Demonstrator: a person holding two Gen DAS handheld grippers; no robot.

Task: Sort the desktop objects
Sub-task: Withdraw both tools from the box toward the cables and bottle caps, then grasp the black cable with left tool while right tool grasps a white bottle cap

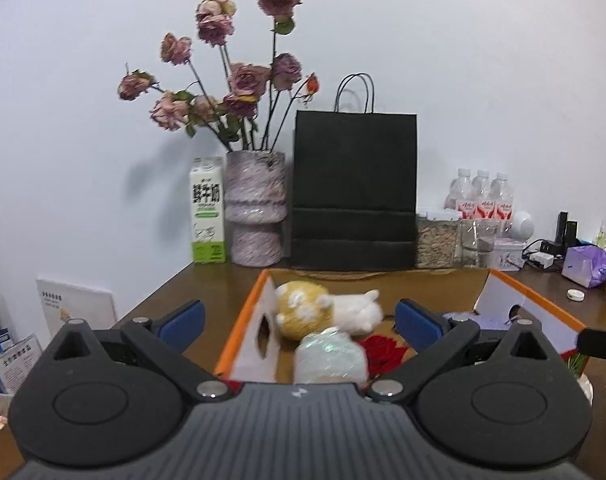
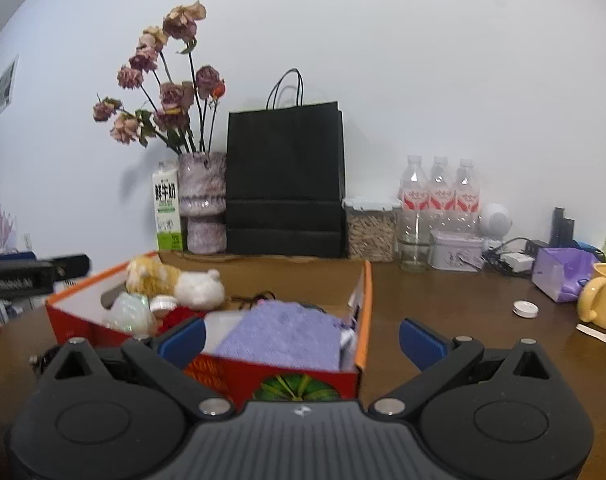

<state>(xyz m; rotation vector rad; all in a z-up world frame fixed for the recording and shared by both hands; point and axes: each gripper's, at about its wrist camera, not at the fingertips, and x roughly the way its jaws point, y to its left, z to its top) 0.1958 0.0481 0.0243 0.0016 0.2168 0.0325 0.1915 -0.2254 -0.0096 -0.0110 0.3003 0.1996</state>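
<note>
An open orange-edged cardboard box (image 1: 239, 336) (image 2: 365, 304) stands on the brown desk. It holds a yellow and white plush toy (image 1: 323, 310) (image 2: 171, 280), a pale shiny wrapped item (image 1: 329, 356) (image 2: 129, 314), something red (image 1: 385, 352) and a folded purple cloth (image 2: 283, 334). My left gripper (image 1: 299, 322) is open and empty above the box's near left part. My right gripper (image 2: 301, 336) is open and empty over the box's near right corner. The left gripper's tip (image 2: 31, 272) shows at the left of the right wrist view.
At the back wall stand a milk carton (image 1: 207, 212), a vase of dried roses (image 1: 255, 208), a black paper bag (image 1: 353, 190), a grain jar (image 2: 369, 228), water bottles (image 2: 439, 192) and a tin (image 2: 457, 256). Right: a purple tissue pack (image 2: 561, 274), a yellow mug (image 2: 603, 296), a white cap (image 2: 525, 309).
</note>
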